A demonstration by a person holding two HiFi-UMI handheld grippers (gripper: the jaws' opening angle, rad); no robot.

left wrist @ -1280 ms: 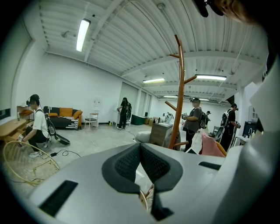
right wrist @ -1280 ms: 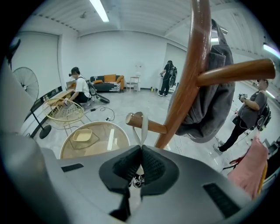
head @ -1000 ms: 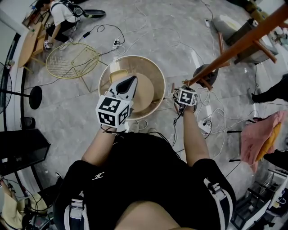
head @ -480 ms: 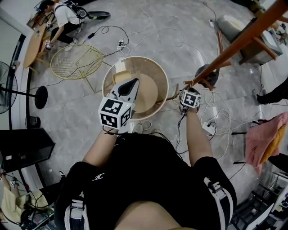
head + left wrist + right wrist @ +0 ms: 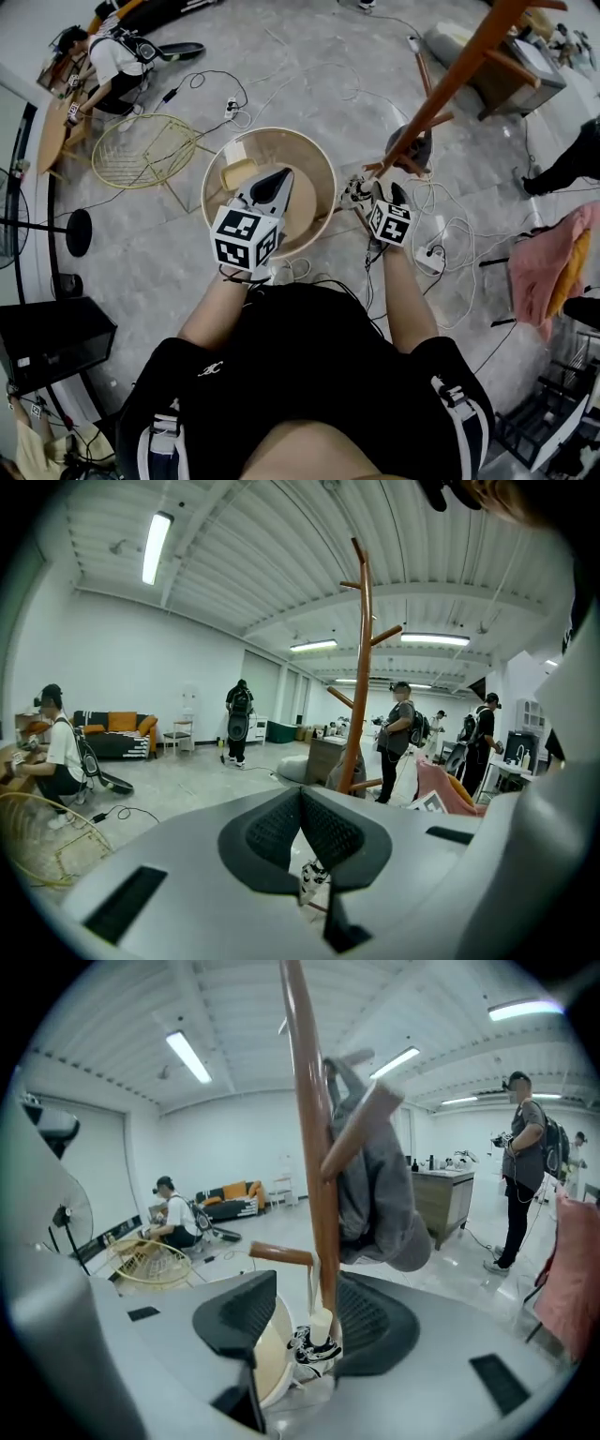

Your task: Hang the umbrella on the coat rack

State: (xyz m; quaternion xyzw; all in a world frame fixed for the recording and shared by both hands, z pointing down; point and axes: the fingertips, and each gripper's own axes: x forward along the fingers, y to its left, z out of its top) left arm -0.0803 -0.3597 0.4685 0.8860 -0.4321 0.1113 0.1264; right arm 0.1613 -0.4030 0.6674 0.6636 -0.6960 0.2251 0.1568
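The wooden coat rack point(image 5: 459, 70) slants across the upper right, with a grey cap point(image 5: 419, 148) on one peg. In the right gripper view a small black-and-white patterned umbrella point(image 5: 314, 1349) hangs by a pale strap from a low peg point(image 5: 281, 1255) beside the pole point(image 5: 309, 1129). My right gripper point(image 5: 314, 1316) has just been opening: its jaws stand wide on either side of the umbrella and the pads are off it. In the head view that gripper point(image 5: 361, 195) sits just below the peg. My left gripper point(image 5: 281, 173) hovers over the round table, shut and empty, its pads point(image 5: 300, 794) meeting.
A round beige table point(image 5: 220, 159) stands under my left hand. A yellow wire chair point(image 5: 141, 150) and a seated person point(image 5: 112, 56) are at the upper left. Cables and a power strip point(image 5: 431, 258) lie by the rack's base. Pink cloth point(image 5: 544, 267) hangs at the right.
My right gripper was shut at the rack's low peg; now its jaws are wide and it has drawn back slightly. The left gripper drifted a little to the right.
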